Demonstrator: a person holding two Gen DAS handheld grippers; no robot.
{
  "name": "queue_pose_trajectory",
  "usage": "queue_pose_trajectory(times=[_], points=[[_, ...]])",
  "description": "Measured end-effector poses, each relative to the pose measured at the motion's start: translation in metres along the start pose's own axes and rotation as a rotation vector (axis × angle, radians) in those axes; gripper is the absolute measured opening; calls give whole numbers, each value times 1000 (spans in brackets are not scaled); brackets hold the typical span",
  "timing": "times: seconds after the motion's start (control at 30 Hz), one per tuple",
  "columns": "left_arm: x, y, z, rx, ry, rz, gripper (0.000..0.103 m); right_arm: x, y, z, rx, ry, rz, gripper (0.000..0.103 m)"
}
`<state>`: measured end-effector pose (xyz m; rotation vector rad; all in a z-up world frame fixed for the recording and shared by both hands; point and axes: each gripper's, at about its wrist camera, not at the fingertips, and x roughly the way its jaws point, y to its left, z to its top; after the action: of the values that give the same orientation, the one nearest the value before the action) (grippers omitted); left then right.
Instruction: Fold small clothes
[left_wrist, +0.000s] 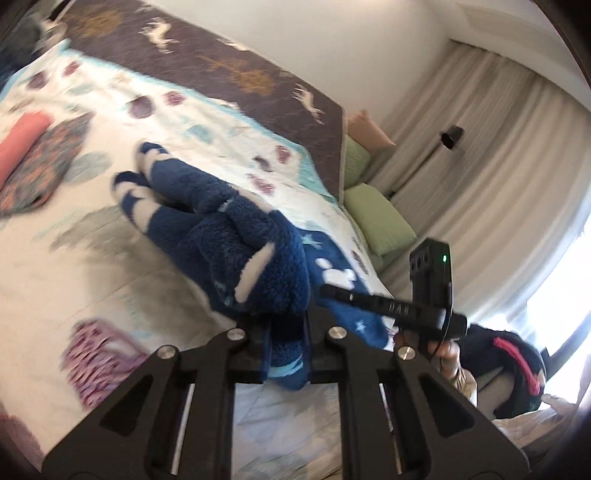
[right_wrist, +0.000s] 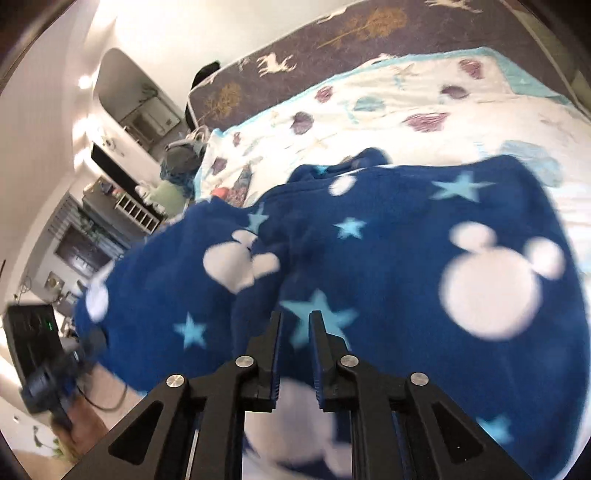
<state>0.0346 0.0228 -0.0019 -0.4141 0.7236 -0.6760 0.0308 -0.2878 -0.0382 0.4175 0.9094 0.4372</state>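
Blue fleece garment, white-patterned, bunched

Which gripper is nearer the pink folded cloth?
Left. The left gripper holds the blue fleece garment beside the pink folded cloth; the right gripper grips the garment's far side.

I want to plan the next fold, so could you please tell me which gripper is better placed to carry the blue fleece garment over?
Left, probably. The left gripper is shut on a bunched edge of the blue fleece garment, lifted off the bedspread. The right gripper shows a gap between its fingers, so its hold looks less sure.
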Motion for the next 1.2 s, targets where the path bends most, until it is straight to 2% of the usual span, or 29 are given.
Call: queue_pose_trajectory(times=[0.17, 0.33, 0.5, 0.6, 0.77, 0.87, 1.0, 1.03, 1.07, 1.1, 1.17, 1.2], points=[[42, -43, 4, 137, 75, -55, 14, -33, -11, -11, 50, -75, 18, 21], [91, -84, -9, 252, 188, -106, 14, -80, -26, -4, 73, -150, 53, 67], [124, -109, -22, 327, 257, -116, 14, -101, -26, 16, 11, -138, 101, 85], [138, -116, -26, 344, 292, -118, 14, -90, -32, 24, 13, -68, 154, 88], [141, -122, -34, 376, 327, -98, 14, -52, -51, 28, 122, 83, 228, 89], [141, -122, -35, 388, 335, -86, 14, -35, -56, 41, 129, 89, 210, 89], [142, -125, -34, 403, 342, -60, 14, -4, -56, 79, 121, 94, 170, 88], [148, -131, -36, 409, 341, -50, 14, 4, -54, 89, 115, 87, 142, 82], [148, -133, -36, 418, 337, -36, 14, 9, -52, 96, 110, 76, 125, 71], [149, -137, -36, 442, 328, -10, 14, 11, -50, 101, 103, 68, 114, 32], [147, -143, -35, 469, 319, -11, 14, 10, -41, 108, 67, 66, 76, 28], [147, -150, -35, 484, 315, -30, 14, 0, -33, 109, 24, 30, 49, 27]])
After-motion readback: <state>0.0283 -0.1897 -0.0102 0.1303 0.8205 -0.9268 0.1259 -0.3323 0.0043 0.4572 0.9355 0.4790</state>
